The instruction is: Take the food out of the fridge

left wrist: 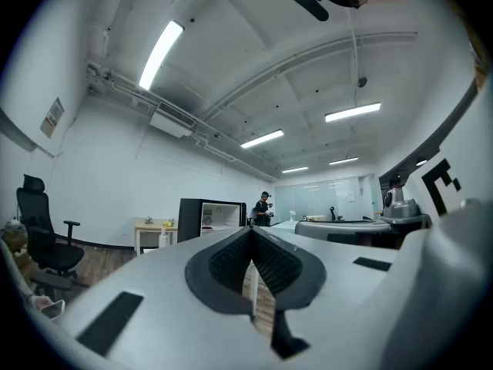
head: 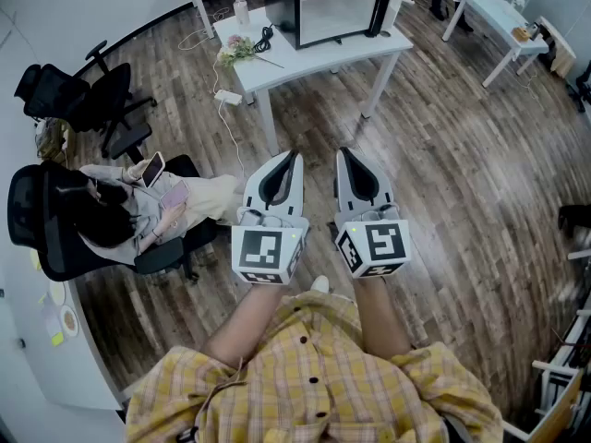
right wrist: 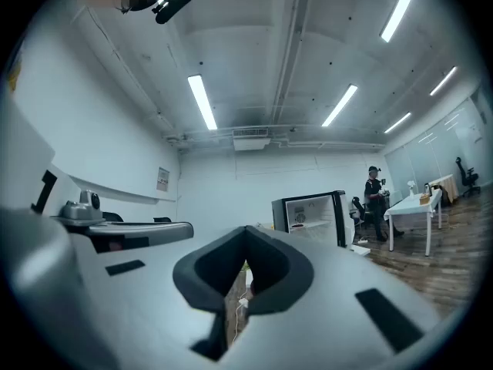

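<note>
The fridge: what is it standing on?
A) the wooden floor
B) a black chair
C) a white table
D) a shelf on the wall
C: in the head view the fridge sits on top of the white table, well above the wooden floor.

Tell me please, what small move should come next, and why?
Probably walk forward toward the black mini fridge on the white rectangular table: the left claw and the right claw are both shut, empty, and the fridge stands well beyond them.
</note>
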Demonstrator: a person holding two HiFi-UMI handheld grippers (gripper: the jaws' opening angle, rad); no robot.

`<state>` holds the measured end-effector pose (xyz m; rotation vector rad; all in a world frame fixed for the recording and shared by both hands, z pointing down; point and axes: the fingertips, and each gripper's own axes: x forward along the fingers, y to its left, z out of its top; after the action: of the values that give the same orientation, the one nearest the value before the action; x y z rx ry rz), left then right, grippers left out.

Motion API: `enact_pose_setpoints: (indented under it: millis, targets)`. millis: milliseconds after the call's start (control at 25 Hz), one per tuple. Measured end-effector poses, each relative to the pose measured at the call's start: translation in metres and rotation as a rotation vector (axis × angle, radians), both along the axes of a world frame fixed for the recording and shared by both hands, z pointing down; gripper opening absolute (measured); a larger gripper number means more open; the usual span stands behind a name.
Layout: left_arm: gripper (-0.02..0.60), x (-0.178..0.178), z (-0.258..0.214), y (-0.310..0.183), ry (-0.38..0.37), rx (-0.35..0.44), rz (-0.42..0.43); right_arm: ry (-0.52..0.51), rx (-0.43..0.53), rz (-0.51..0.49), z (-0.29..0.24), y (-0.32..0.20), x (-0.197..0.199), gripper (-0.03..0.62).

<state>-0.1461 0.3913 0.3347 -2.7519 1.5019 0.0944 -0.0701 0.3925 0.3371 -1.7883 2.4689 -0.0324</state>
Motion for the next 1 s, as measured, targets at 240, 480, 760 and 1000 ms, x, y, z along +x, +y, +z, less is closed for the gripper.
enact_pose_setpoints:
  millis: [240, 480, 760, 1000]
  targets:
    - [0.008, 0.024, 0.004, 0.008, -0.003, 0.007, -0.027, -0.012, -0.002, -0.025, 0.004, 0.008, 0.023, 0.006]
    - [0.008, 0.048, 0.016, 0.018, -0.029, -0.006, -0.028, -0.01, -0.017, -0.026, 0.015, 0.013, 0.046, 0.006]
    - [0.008, 0.051, 0.036, 0.002, -0.03, -0.046, -0.048, -0.014, -0.049, -0.076, 0.032, -0.002, 0.044, 0.006]
    - [0.008, 0.075, 0.045, -0.049, -0.021, -0.041, -0.027, 0.019, -0.057, -0.03, 0.041, -0.05, 0.068, 0.006]
